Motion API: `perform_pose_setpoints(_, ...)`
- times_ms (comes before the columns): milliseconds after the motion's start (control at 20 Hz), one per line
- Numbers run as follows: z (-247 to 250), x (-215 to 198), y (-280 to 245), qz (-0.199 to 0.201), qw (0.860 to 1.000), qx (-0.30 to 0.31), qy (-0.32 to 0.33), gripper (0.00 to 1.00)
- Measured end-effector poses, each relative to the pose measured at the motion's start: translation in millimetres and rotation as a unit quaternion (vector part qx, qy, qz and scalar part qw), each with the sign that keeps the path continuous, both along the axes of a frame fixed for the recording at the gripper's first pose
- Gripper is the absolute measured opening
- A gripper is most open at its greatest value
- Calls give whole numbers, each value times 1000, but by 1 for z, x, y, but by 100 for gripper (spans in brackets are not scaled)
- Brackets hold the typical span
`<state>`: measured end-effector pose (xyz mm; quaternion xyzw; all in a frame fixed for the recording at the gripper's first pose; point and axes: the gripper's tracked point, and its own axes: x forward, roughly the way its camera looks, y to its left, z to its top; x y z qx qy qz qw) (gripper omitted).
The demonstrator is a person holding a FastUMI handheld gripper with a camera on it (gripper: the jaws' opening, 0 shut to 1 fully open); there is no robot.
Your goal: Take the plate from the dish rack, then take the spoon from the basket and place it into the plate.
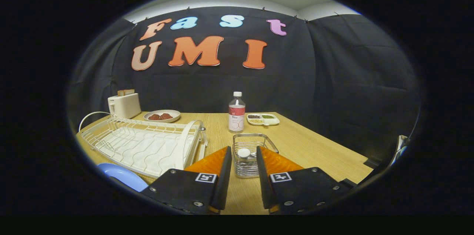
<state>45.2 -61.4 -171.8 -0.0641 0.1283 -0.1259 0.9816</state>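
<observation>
A wire basket (251, 153) stands on the wooden table (311, 146) just ahead of my fingertips, and the white bowl of a spoon (243, 152) shows inside it, upright. My gripper (244, 152) is open, its two fingers flanking the near side of the basket without touching the spoon. A white dish rack (144, 142) lies to the left of the fingers with nothing standing in its slots. A light blue plate (120, 175) rests on the table in front of the rack, beside my left finger.
Beyond the basket stands a clear bottle (236, 112) with a red label. A white divided dish (263, 119) lies to its right, a plate of dark red food (162, 116) to its left, and a white toaster (124, 104) at the far left corner.
</observation>
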Motion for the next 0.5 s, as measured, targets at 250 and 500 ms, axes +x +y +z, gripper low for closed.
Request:
perform_pose_setpoints(250, 1, 4, -10, -7, 1000, -29, 0, 11)
perform_pose_setpoints(500, 37, -5, -6, 0, 999, -44, -32, 8)
